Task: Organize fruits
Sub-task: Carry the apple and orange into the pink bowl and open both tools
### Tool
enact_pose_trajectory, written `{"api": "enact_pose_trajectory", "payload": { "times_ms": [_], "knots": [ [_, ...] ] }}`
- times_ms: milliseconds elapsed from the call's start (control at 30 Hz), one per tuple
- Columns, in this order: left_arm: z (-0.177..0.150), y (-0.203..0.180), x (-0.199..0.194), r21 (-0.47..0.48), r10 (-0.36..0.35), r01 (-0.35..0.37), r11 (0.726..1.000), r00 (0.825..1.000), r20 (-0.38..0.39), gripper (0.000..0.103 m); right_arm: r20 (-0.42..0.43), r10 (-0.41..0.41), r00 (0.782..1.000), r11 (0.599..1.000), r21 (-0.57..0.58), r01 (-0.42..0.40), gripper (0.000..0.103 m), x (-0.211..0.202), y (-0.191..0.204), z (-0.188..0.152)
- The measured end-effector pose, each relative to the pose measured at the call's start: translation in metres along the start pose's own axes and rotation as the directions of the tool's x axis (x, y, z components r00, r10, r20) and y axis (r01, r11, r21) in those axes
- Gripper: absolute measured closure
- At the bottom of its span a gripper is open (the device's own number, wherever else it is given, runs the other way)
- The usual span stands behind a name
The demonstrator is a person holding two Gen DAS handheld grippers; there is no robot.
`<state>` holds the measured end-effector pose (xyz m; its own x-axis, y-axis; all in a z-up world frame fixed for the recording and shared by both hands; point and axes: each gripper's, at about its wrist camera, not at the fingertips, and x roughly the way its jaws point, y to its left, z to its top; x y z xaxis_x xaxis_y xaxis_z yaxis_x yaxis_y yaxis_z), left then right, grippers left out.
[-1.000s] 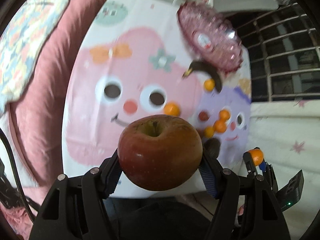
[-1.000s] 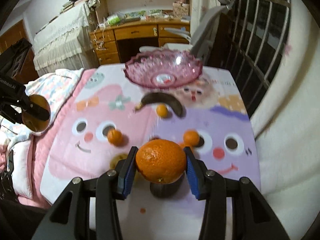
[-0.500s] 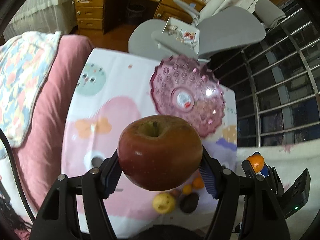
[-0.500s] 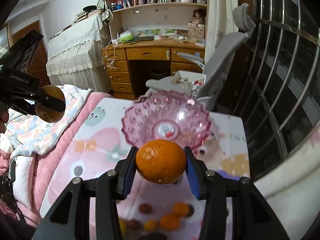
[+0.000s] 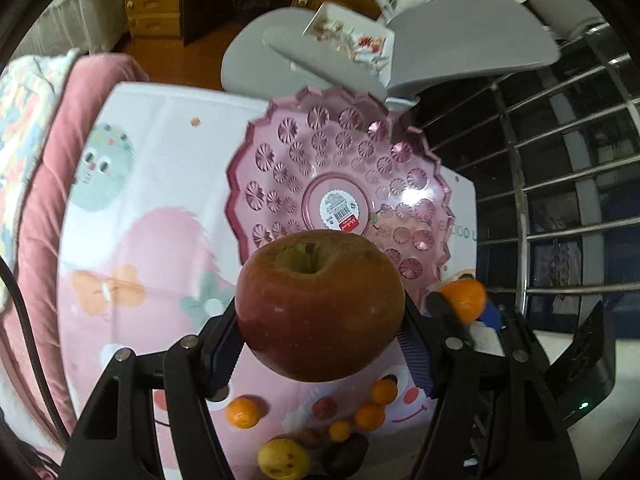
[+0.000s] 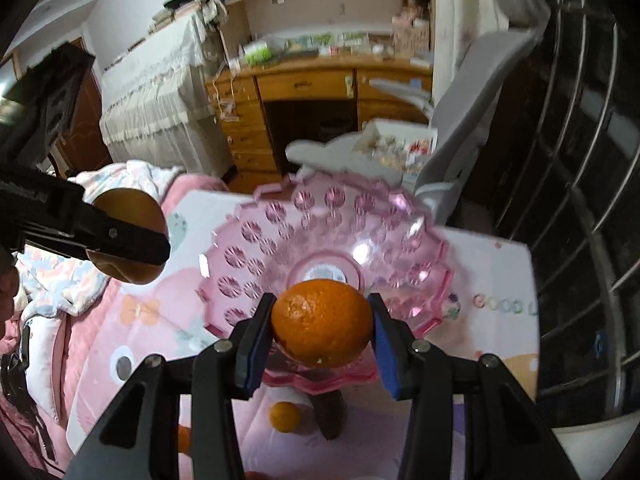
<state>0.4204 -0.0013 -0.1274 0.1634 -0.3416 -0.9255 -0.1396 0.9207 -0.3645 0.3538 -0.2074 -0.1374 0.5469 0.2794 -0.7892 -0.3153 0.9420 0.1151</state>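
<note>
The left tool [image 5: 320, 340] is clenched on a round, dull-red apple [image 5: 320, 308] with a sunken stem pit, its ribbed blue pads [image 5: 224, 354] pressing both flanks. The right tool [image 6: 322, 338] grips a dimpled, glossy orange [image 6: 322, 326] the same way. Both fruits hang above a scalloped pink glass bowl [image 5: 280, 184] cut with starburst facets, a barcode sticker at its middle. It stands on a tabletop [image 5: 160, 128] under a smooth cartoon-printed cloth, where small oranges [image 5: 242, 412] and a knobbly yellow fruit [image 5: 282, 458] lie loose.
</note>
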Motion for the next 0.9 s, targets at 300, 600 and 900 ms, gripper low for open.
{"api": "enact_pose_trajectory", "payload": {
  "times_ms": [300, 600, 900],
  "knots": [
    [0.027, -0.013, 0.066, -0.014, 0.099, -0.1, 0.995, 0.994, -0.044, 0.035, -0.144, 0.064, 0.987, 0.997, 0.06, -0.056, 0.057, 0.059, -0.017, -0.014],
    [0.035, -0.024, 0.096, -0.008, 0.164, -0.165, 0.986, 0.984, -0.073, 0.035, -0.179, 0.093, 0.979, 0.992, 0.104, -0.075, 0.057, 0.074, -0.028, -0.017],
    [0.036, -0.025, 0.067, -0.02, 0.127, -0.126, 0.992, 0.992, 0.019, 0.017, -0.154, 0.078, 0.985, 0.991, 0.122, -0.059, 0.042, 0.06, -0.028, -0.012]
  ]
}}
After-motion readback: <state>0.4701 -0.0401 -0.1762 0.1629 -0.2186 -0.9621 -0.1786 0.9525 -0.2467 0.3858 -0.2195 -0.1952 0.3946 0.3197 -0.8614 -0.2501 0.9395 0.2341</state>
